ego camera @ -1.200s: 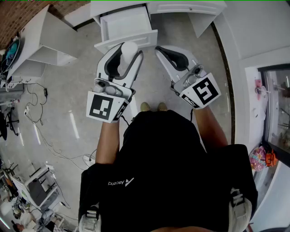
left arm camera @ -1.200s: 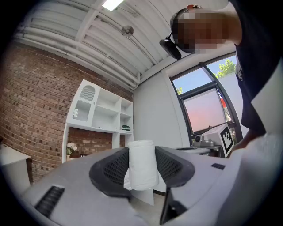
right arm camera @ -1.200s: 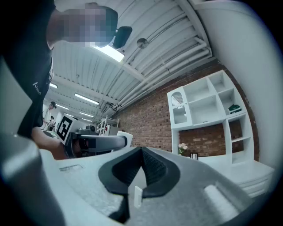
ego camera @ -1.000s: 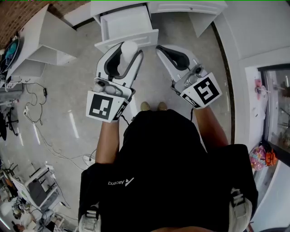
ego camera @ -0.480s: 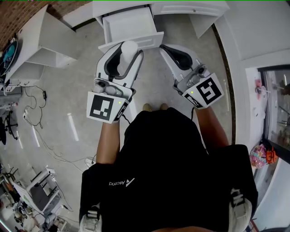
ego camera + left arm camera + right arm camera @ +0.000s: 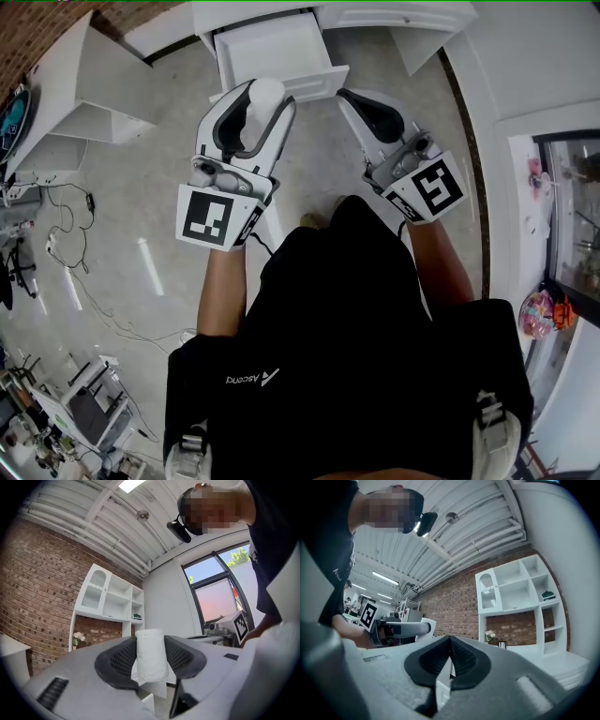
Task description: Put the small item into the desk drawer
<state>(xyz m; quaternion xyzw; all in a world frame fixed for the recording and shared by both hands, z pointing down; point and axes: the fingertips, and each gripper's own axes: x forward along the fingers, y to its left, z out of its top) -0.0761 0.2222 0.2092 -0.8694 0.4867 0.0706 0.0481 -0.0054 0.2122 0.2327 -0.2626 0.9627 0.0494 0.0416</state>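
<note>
My left gripper is shut on a small white roll, which stands upright between the black pads in the left gripper view, the white roll filling the gap. It hangs just in front of the open white desk drawer, whose inside looks bare. My right gripper is to the right of the drawer front, shut with nothing in it; in its own view the right gripper has its jaws meeting.
The white desk runs along the top of the head view. A white shelf unit stands at the left by a brick wall. Cables lie on the grey floor at the left. A white wall and window are at the right.
The person has stepped toward the desk: the drawer now sits closer to both grippers, and the left gripper with the roll has come up to the drawer front.
</note>
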